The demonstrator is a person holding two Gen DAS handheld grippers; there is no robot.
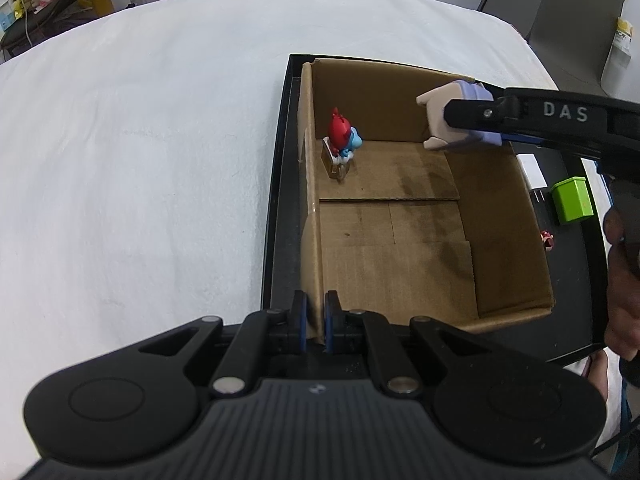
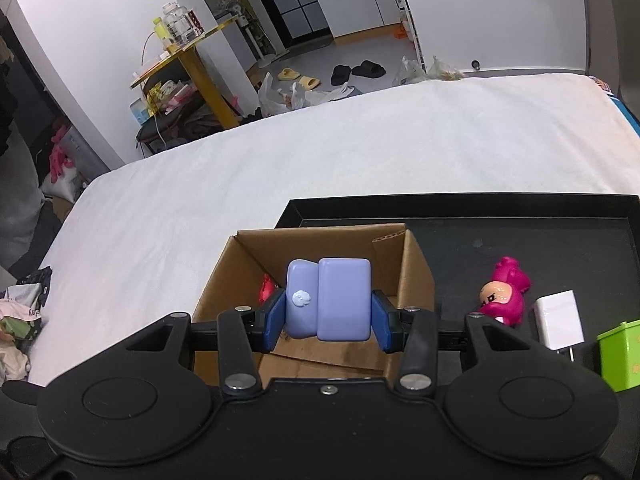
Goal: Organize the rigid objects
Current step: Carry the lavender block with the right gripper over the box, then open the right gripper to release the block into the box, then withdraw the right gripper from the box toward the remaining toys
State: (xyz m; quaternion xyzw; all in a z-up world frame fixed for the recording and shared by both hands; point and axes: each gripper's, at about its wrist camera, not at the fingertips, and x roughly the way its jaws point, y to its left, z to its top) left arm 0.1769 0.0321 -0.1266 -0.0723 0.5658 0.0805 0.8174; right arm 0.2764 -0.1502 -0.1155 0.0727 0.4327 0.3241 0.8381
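The right gripper (image 2: 327, 322) pinches the lilac toy (image 2: 328, 300) above the cardboard box (image 1: 504, 216); lower it clear of the blue figurine (image 1: 343, 142) ahead before releasing, while the left gripper (image 1: 316, 320) clamps the near wall.

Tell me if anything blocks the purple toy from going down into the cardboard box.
Nothing visible does. The purple toy, held in the right gripper, hangs over the cardboard box; the red and blue figure stands off to one side.

Left tool (image 1: 316, 322) pinches cardboard box (image 1: 420, 240) wall (blue figurine (image 1: 342, 142) inside).
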